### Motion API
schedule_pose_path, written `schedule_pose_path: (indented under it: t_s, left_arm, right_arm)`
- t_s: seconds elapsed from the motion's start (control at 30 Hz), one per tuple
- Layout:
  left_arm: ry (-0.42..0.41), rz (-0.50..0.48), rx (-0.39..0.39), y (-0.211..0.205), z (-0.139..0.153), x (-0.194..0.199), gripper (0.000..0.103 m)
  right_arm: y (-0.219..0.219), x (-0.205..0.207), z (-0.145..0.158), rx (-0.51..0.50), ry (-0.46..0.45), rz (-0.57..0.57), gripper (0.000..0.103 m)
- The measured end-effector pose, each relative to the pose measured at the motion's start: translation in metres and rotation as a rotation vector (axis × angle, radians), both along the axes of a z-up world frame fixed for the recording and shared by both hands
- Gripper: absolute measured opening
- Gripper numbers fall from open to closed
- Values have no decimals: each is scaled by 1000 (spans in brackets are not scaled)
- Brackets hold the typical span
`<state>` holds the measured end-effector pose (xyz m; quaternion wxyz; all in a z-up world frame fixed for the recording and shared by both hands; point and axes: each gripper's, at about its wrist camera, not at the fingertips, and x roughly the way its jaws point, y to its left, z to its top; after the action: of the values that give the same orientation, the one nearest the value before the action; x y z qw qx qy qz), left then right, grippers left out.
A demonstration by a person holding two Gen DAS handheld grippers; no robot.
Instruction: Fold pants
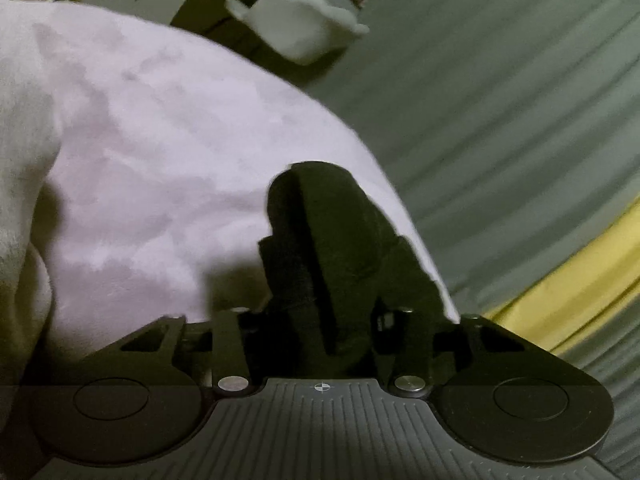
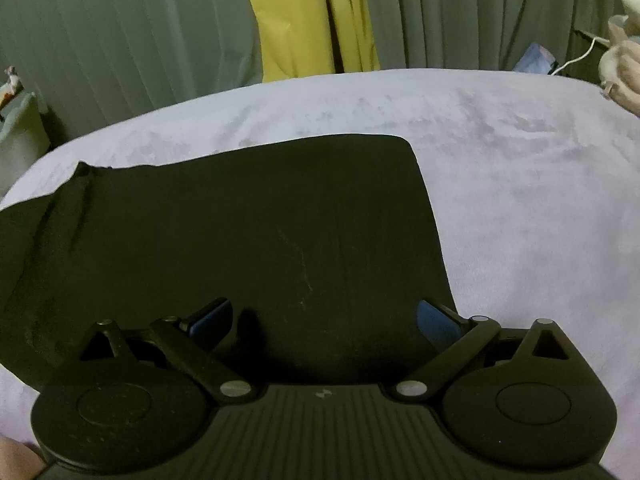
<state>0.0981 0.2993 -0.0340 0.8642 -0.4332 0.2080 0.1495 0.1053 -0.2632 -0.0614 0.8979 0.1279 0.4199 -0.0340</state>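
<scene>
No brand, label or writing can be read anywhere here. The biggest thing in the room is the green curtain, hanging in long pleats behind everything, with a yellow curtain showing as a bright strip in it. In front of that spreads the pale lilac blanket, soft and slightly mottled, covering the surface where the work goes on. On it lie the pants, black, plain and matte, already doubled into a broad flat panel with one rounded far corner and a straight right edge; a few faint pale lint threads mark the middle, and the left end is rumpled into ridges where the cloth lifts off the blanket. The right gripper sits low over the near edge of that panel, its blue-padded fingers spread wide apart with nothing between them. The left gripper is clenched on a bunched fold of the pants, which stands up as a dark hump against the blanket near its edge. Beyond the blanket's far side, a pale green tub stands blurred, and off at the right edge of the right view a cream plush toy lies with a white cable beside it.
</scene>
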Motion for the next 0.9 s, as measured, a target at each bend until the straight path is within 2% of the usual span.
schedule_pose_path:
  t_s: [0.07, 0.1, 0.23, 0.33, 0.47, 0.57, 0.7, 0.77, 0.83, 0.9]
  left_arm:
    - [-6, -21, 42, -5, 18, -3, 36]
    - [-10, -38, 86, -13, 32, -3, 33]
    - [-76, -149, 298, -59, 91, -3, 32]
    - [-148, -249, 429, -109, 133, -6, 32]
    - [-234, -427, 560, -193, 166, -17, 33]
    - [-253, -567, 633, -263, 165, -23, 34]
    - [-211, -735, 734, -347, 137, -31, 37]
    - [-149, -799, 787, -383, 117, -32, 39]
    - [-45, -856, 880, -416, 96, -30, 45]
    - [53, -915, 945, -434, 78, -22, 46]
  right_arm:
    - [-1, -1, 0, 3, -2, -2, 99]
    - [-1, -1, 0, 9, -4, -4, 99]
    - [-6, -4, 1, 39, -16, -12, 99]
    - [-10, -5, 2, 57, -28, -21, 99]
    - [-17, -8, 4, 97, -48, -41, 99]
    - [-26, -13, 5, 140, -69, -67, 99]
    - [-39, -21, 7, 189, -98, -104, 99]
    - [-46, -26, 8, 220, -112, -122, 99]
    - [-55, -31, 9, 259, -126, -141, 99]
    - [-63, -35, 10, 293, -125, -163, 99]
